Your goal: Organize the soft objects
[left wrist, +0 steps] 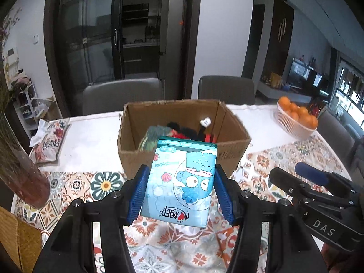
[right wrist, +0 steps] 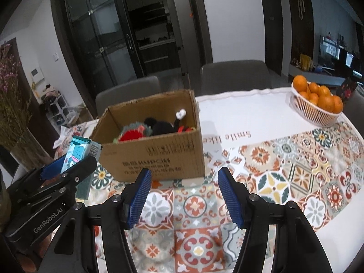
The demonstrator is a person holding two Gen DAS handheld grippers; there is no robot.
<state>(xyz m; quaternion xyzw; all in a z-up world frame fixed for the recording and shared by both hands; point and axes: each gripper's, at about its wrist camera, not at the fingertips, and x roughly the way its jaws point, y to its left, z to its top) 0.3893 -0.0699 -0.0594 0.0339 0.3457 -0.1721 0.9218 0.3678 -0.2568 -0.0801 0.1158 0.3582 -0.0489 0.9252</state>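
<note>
Tissue pack (left wrist: 182,179), "GenRobot.AI" left tool (left wrist: 180,191)

I've got a tabletop (right wrist: 261,113) under a white cloth with a patterned tile runner (right wrist: 295,166) across the near side, and a white basket (right wrist: 318,116) of oranges (right wrist: 325,101) sits at the far right. Two grey chairs (right wrist: 234,75) stand behind, in front of dark glass doors (right wrist: 97,45). Far left I'm seeing a floral pouch (left wrist: 51,141) and a vase (left wrist: 25,177) of dried flowers.
</note>
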